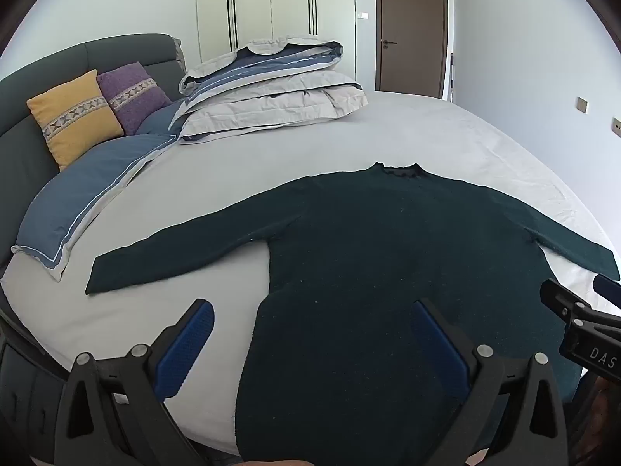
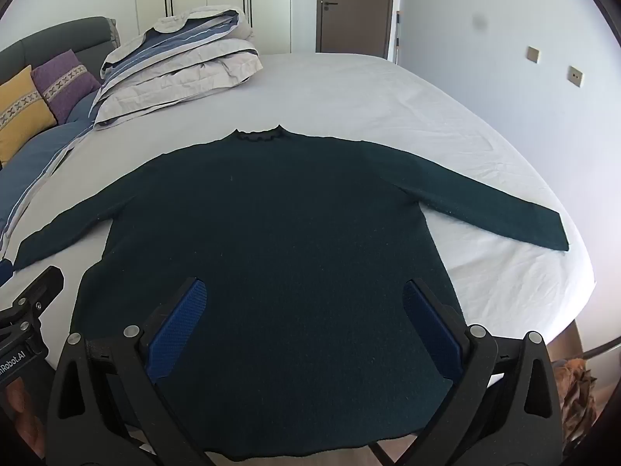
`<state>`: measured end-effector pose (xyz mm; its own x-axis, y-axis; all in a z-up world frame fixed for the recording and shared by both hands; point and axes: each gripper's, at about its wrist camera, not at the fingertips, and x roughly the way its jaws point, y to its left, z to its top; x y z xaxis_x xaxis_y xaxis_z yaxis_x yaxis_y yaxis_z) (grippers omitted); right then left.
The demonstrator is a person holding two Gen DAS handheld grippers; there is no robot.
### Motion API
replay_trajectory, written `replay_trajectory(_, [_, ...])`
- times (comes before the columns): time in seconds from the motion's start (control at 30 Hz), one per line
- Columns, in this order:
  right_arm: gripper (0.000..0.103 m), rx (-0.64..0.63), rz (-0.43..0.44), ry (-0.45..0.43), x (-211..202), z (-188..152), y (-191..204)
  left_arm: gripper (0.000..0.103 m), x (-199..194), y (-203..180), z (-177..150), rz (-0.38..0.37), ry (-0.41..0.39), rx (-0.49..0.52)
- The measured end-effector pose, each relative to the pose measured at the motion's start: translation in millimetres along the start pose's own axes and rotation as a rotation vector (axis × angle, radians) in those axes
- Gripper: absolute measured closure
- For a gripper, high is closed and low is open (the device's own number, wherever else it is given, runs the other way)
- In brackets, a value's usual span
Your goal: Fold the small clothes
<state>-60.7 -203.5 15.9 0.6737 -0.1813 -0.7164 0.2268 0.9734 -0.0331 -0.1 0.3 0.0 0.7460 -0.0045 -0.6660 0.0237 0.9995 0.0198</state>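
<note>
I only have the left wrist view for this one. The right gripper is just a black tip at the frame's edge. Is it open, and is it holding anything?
Observer: The right gripper is wide open over the sweater, above its lower body, with nothing between its pads.
Operator: The sleeve on the right runs to my frame's edge. Is its end folded in?
Observer: No. The right sleeve lies straight and flat, with its cuff close to the edge of the bed.

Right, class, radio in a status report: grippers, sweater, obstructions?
Left gripper and right gripper open, empty. Sweater flat, sleeves spread, unfolded. Nothing on it.
</note>
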Motion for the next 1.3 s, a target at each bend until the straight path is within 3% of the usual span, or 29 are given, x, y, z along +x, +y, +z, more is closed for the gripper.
replay_trajectory(1.3, [0.000, -0.017, -0.012, 0.022, 6.3, -6.0, 4.7, 0.000, 4.3, -4.8, -8.0, 0.007, 0.008, 0.004])
